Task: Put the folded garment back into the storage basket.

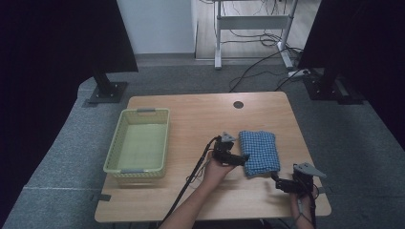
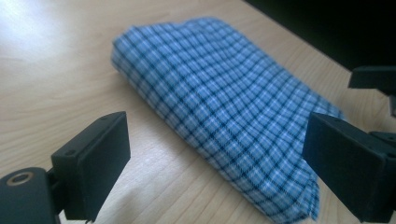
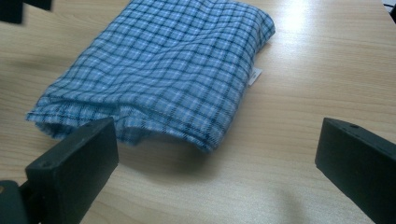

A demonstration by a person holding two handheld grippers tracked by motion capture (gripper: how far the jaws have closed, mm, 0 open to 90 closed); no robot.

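Folded checked cloth (image 1: 259, 151) is taken as landmark, long axis running away from the person. Left gripper (image 1: 237, 159) is held wide open at its left edge, nothing gripped, clearly nearer. Right gripper (image 1: 282, 185) is held wide open and empty, just off its near right corner.

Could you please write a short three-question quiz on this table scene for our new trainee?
1. True or false: the folded blue checked cloth lies inside the green basket.
2. Which tongs are at the cloth's left edge? A) left tongs B) right tongs
3. Fill in: both pairs of tongs have their jaws ____.

Key:
1. False; the cloth lies on the wooden table, to the right of the basket.
2. A; the right tongs sit just off the cloth's near right corner.
3. Open; neither pair grips anything.
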